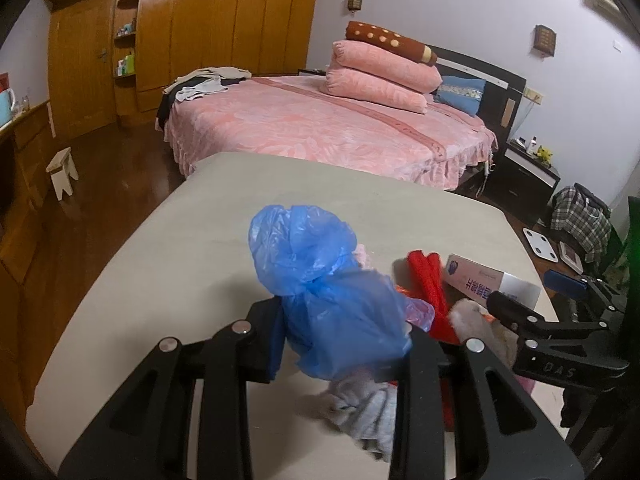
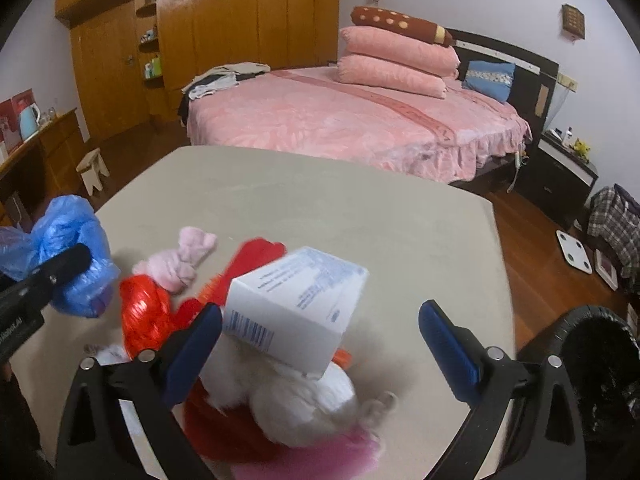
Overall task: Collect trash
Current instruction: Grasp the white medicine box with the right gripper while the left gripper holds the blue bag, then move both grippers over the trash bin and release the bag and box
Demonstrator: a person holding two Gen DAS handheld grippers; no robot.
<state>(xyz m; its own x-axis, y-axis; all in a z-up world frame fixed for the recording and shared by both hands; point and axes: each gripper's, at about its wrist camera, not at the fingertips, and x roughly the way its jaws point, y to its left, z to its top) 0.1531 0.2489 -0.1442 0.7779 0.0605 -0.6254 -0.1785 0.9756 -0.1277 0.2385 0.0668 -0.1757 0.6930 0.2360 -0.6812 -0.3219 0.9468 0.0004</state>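
The left gripper's (image 1: 344, 320) black plastic fingers are closed in on a crumpled blue plastic bag (image 1: 320, 280), thin, glossy and creased, which bulges up between them above the flat beige table top (image 1: 160, 240). A wad of grey cloth (image 1: 368, 412) hangs, blurred, beneath the bag.

The right gripper's (image 2: 320, 344) fingers, black with ribbed blue pads (image 2: 448, 344), stand wide apart and grip nothing. Between them, nearer the left finger, a white rectangular cardboard box (image 2: 296, 304) with fine print and a barcode sits tilted on a heap of trash; whether the left pad touches it is unclear. Under the box lies a fluffy white wad (image 2: 296, 400); beside it are shiny crinkled red plastic (image 2: 144, 316), a knotted pale pink cloth (image 2: 180, 260) and a blurred magenta scrap (image 2: 320, 456) at the near edge. All of this rests on the table. A round black bin lined with a dark bag (image 2: 600, 360) stands at the right, off the table's edge. Behind are a bed with a pink patterned quilt (image 2: 340, 120) and stacked pillows, and a glossy wooden wardrobe (image 2: 240, 12).
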